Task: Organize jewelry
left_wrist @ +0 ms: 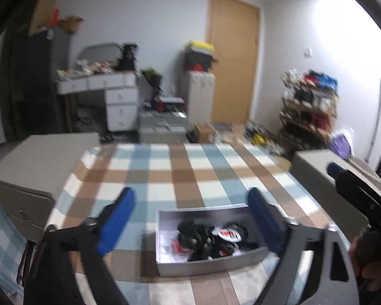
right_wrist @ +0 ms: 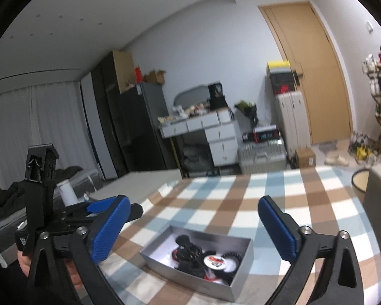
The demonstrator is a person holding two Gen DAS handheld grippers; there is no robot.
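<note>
Looking along the left tool (left_wrist: 190, 218), we are seeing both blue pads spread wide with nothing pinched between them; the tool is released. The grey box (left_wrist: 210, 261) is lying on the checked cloth (left_wrist: 180, 172) of the counter, framed in the gap between the pads without touching either. Inside the box we are seeing a tangle of black jewelry (left_wrist: 198, 239) with a white round tag (left_wrist: 228, 233) at its 3 o'clock side and a small red piece at its 8 o'clock side. The view is blurred, so we are not telling single pieces apart.

At 3 o'clock in the left wrist view, the right tool (left_wrist: 348, 178) is showing one blue-tipped finger and a black frame, with part of a hand below it.

Looking along the right tool (right_wrist: 194, 226), we are seeing its pads equally far apart and gripping nothing; this tool is also released. The same grey box (right_wrist: 190, 274) is sitting open on the checked cloth (right_wrist: 228, 198), near the pads and below the gap between them. The black jewelry (right_wrist: 188, 251) is lying heaped toward the box centre, and the white round tag (right_wrist: 216, 261) is lying at its 4 o'clock side.

At 9 o'clock in the right wrist view, the left tool (right_wrist: 106, 207) is standing just beside the right one, with a hand (right_wrist: 25, 264) beneath it.
</note>
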